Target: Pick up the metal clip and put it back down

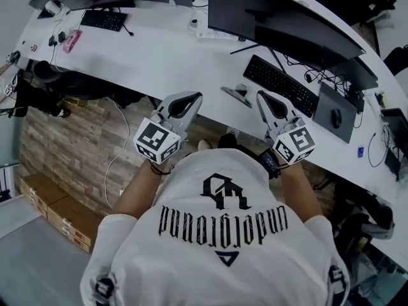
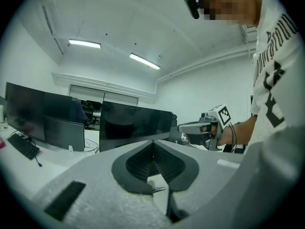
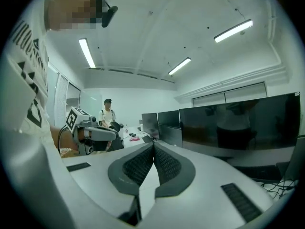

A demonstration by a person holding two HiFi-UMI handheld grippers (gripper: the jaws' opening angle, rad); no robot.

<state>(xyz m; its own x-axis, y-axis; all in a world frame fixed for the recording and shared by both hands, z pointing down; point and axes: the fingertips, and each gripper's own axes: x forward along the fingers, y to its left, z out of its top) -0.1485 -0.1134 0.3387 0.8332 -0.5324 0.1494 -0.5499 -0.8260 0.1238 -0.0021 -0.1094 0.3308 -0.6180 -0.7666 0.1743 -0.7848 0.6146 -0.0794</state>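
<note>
White desk (image 1: 159,59) bears a flat, silvery metal clip (image 1: 235,94).

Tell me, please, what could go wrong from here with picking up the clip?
Both the left tool and right tool are shut; unless one opens first, it may just shove the clip. The clip looks small and low on the desk, so jaws could slip off it. The keyboard lies just beyond it and might get bumped.
</note>
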